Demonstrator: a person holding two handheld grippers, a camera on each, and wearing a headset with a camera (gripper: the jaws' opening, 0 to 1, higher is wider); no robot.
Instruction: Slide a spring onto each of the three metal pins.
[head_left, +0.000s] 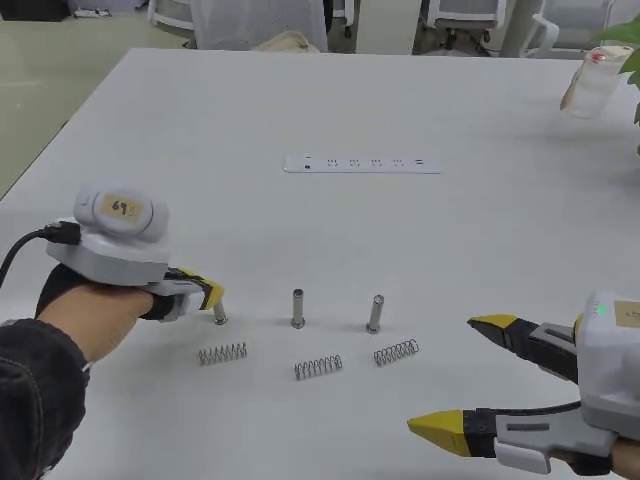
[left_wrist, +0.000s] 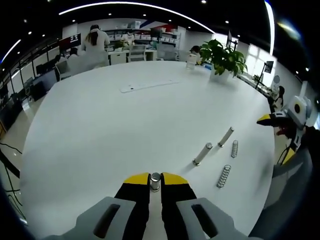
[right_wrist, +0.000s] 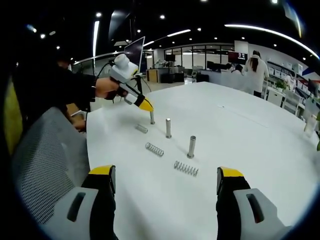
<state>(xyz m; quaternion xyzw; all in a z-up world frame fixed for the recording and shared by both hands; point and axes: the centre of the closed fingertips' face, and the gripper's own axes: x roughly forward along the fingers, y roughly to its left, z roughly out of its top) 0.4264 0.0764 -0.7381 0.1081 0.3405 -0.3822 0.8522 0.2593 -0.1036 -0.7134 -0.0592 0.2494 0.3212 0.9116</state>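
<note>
Three upright metal pins stand in a row on the white table: the left pin (head_left: 220, 316), the middle pin (head_left: 297, 308) and the right pin (head_left: 375, 313). In front of each lies a loose spring (head_left: 222, 353), (head_left: 318, 367), (head_left: 396, 351). My left gripper (head_left: 210, 295) is shut on the left pin (left_wrist: 155, 177), whose top shows between the yellow tips. My right gripper (head_left: 462, 375) hangs open at the near right, short of the springs, with nothing between its jaws. In the right gripper view, the pins (right_wrist: 168, 128) and springs (right_wrist: 185, 168) lie ahead of the right gripper (right_wrist: 165, 175).
A white power strip (head_left: 361, 164) lies flat mid-table behind the pins. A clear bottle (head_left: 592, 85) and a potted plant (left_wrist: 223, 60) stand at the far right edge. Office chairs and people are beyond the table's far end.
</note>
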